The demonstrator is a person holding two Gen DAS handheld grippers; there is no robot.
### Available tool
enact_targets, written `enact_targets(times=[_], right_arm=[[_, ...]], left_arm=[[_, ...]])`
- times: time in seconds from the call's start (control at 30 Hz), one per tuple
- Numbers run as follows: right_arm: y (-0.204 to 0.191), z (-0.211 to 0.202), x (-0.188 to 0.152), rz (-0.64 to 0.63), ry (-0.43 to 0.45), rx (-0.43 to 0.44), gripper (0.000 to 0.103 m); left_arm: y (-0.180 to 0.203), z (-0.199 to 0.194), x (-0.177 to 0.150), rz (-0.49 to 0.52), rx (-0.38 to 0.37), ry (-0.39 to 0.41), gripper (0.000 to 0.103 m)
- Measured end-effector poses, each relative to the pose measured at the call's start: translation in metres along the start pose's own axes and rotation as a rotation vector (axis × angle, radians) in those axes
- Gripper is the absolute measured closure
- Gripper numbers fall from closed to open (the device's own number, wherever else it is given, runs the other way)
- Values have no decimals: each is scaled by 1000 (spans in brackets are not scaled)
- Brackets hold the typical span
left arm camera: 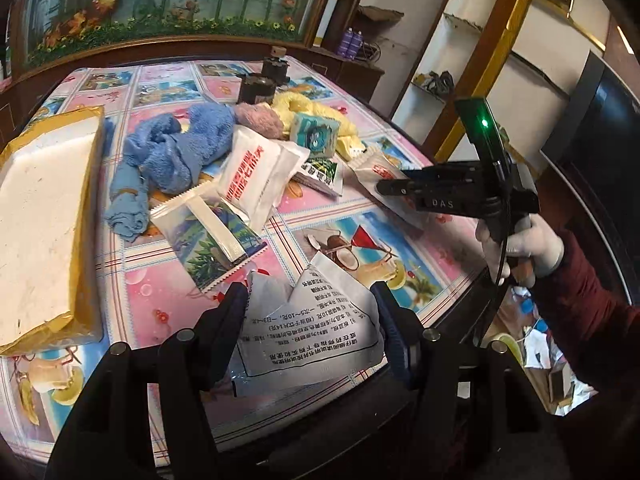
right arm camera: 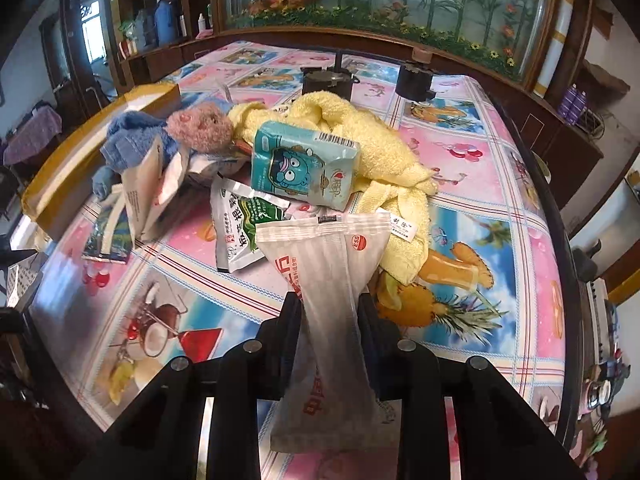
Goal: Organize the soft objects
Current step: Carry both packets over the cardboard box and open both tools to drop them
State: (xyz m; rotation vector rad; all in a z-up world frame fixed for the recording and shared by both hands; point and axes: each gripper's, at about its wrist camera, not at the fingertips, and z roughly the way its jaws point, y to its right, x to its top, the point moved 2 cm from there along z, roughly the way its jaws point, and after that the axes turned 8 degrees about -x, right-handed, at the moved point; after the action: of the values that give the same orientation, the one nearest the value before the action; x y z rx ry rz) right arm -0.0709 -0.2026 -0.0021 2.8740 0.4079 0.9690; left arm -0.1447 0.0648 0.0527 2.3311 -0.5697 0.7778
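My left gripper (left arm camera: 308, 294) is at the near table edge, its jaws pressed against both sides of a crumpled white packet with black print (left arm camera: 312, 328). My right gripper (right arm camera: 330, 304) is shut on the waist of a long white packet with red print (right arm camera: 328, 280); it also shows as the right gripper (left arm camera: 382, 188) at the table's right side. Behind them lies a heap: a blue towel (left arm camera: 172, 152), a yellow towel (right arm camera: 380, 148), a teal tissue pack (right arm camera: 304, 164), a pink plush (right arm camera: 200, 124), a green sachet (right arm camera: 244, 224) and a white pouch with red print (left arm camera: 252, 176).
A white foam box taped in yellow (left arm camera: 40, 220) fills the table's left side. Two black cylinders (right arm camera: 326, 80) (right arm camera: 414, 80) stand at the back. A palm-print sachet (left arm camera: 216, 244) lies near my left fingers. A gloved hand (left arm camera: 520, 248) holds the right gripper past the table's dark rim (left arm camera: 460, 300).
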Motion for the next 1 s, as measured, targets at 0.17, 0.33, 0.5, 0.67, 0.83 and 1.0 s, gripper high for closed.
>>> enact_targets(times=[0.17,0.33,0.5,0.67,0.83,1.0], right_arm=[[-5,-50,19,71,81,136,73],[-49,-71,67,99,110,378,73],[-116,-53,121,124,58,515,73],[-186,-7,173,145,-29,591,73],[-231,44,215,180,-97,572,73],[-259,87,237,174,-127,500,72]], left_arm=[[-25,-52,19,-78,-18,118,41],[-69,-95,42,-143,102,215,41],[-131,-101,65,-261,161,237,41],[-194,-76,83,-372,184,223,41],[-256,-56,94,-513,172,237,40],[-295,-44,94,-624,148,246,38]])
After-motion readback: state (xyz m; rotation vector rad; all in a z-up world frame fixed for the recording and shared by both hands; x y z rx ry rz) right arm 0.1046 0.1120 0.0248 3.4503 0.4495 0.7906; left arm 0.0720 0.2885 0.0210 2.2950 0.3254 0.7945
